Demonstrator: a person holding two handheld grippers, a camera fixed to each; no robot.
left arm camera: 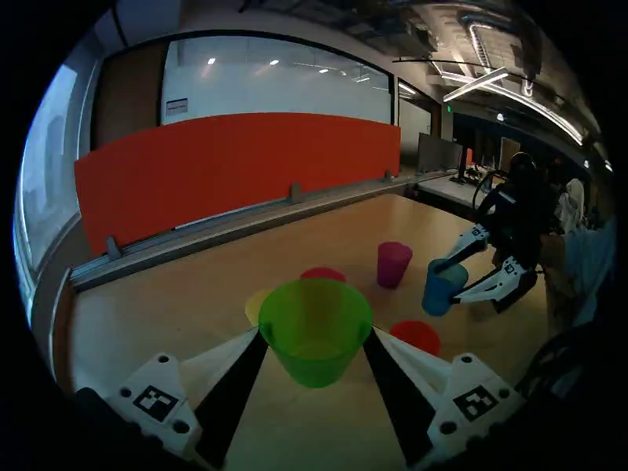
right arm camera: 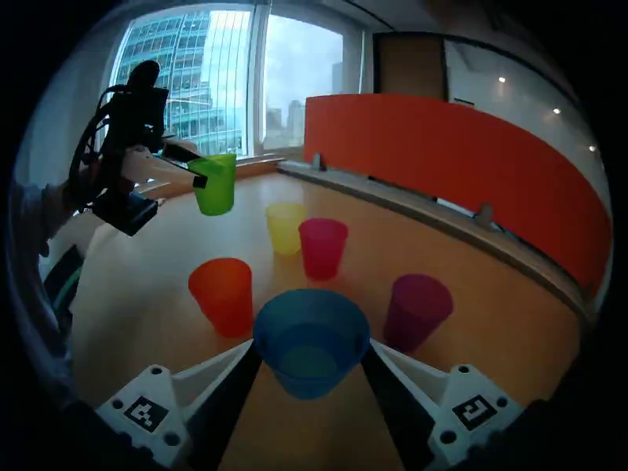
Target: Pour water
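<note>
In the left gripper view my left gripper (left arm camera: 315,337) is shut on a green cup (left arm camera: 315,330), held upright above the wooden table. Farther right there, the right gripper (left arm camera: 463,275) holds a blue cup (left arm camera: 443,286). In the right gripper view my right gripper (right arm camera: 312,353) is shut on the blue cup (right arm camera: 311,341), upright, with water low inside. At the upper left of that view the left gripper (right arm camera: 184,169) carries the green cup (right arm camera: 215,183) with a hand behind it.
On the table (right arm camera: 510,314) stand an orange cup (right arm camera: 224,294), a yellow cup (right arm camera: 284,227), a pink-red cup (right arm camera: 323,247) and a purple cup (right arm camera: 416,310). The purple cup (left arm camera: 392,263) and the orange cup (left arm camera: 416,336) also stand between the grippers. An orange partition (left arm camera: 235,169) borders the far edge.
</note>
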